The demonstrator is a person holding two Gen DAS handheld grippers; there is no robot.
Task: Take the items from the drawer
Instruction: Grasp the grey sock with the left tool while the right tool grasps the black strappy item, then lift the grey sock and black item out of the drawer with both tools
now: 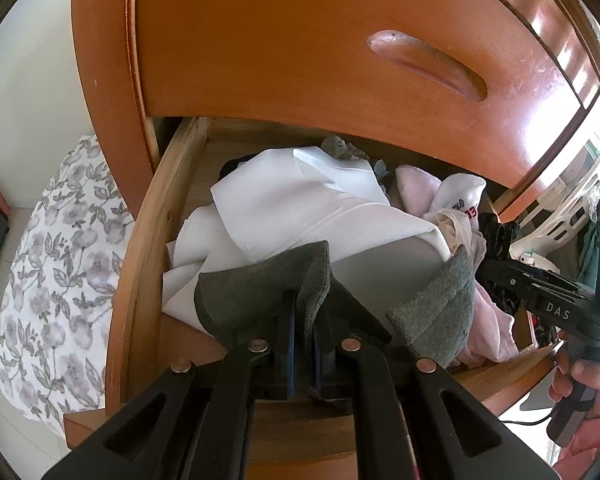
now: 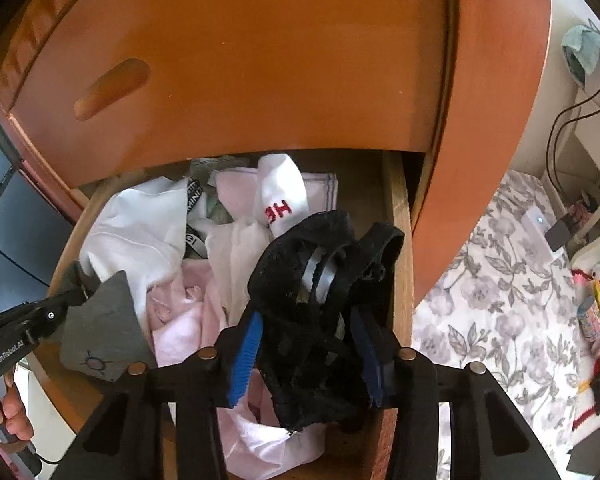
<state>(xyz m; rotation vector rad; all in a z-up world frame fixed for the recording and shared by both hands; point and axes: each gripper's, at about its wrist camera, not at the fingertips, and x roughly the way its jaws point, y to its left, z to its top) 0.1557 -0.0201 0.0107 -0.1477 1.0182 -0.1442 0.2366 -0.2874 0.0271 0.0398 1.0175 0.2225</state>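
Left wrist view looks down into the open drawer (image 1: pixel 156 216), where the left gripper (image 1: pixel 304 344) has its fingers pressed nearly together on a fold of grey sock (image 1: pixel 260 296); the sock's two ends flop out either side of the pinch. Right wrist view shows the right gripper (image 2: pixel 306 344) with its blue-padded fingers half spread around a bunch of black lace garment (image 2: pixel 312 280) at the near right of the drawer; the cloth fills the gap and appears held, though whether the pads press firmly I cannot tell

Everything here is soft, light and limp: it will drape and stretch, and nothing can break. Lace likely snags on neighbouring cloth, so a thick gathered bunch is the better hold than a thin strap. The sock is best pinched mid-fold, as now

Beneath lie a white garment (image 1: pixel 300 200) and pink cloth (image 2: pixel 180 320). A white sock (image 2: pixel 282 196) at the far side bears red letters, "HE" readable. The sock carries a small ringed emblem near its edge. "DAS" shows on the right gripper's body, "GenRobot.AI" on the left's
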